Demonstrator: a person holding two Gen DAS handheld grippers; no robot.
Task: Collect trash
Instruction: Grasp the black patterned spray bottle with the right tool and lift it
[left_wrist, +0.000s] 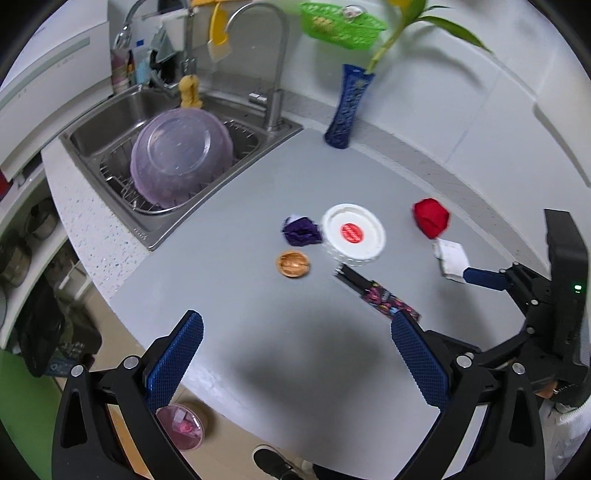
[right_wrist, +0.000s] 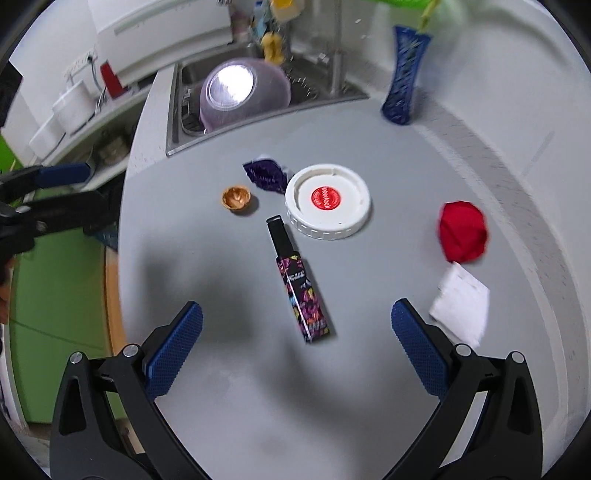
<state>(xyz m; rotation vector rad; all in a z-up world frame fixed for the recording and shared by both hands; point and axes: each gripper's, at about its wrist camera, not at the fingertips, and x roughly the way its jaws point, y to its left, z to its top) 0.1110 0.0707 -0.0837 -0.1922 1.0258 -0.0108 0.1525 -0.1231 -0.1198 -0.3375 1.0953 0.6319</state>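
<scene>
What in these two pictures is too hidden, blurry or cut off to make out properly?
- Print on the white lid's red sticker: too small in the left view, smeared in the right.
- Near end of the patterned wrapper: left view, behind the left gripper's finger.
- White paper: motion-blurred in the right view; any print unreadable.
- Pink bin on the floor: left view, partly behind the gripper; contents unclear.
- Plant above the blue vase: cut off by the right view's top edge.

Crumpled purple wrapper (right_wrist: 266, 174) touches white lid (right_wrist: 328, 201); gold foil cup (right_wrist: 236, 198), patterned box (right_wrist: 300, 288), red wad (right_wrist: 463, 231) nearby.
</scene>
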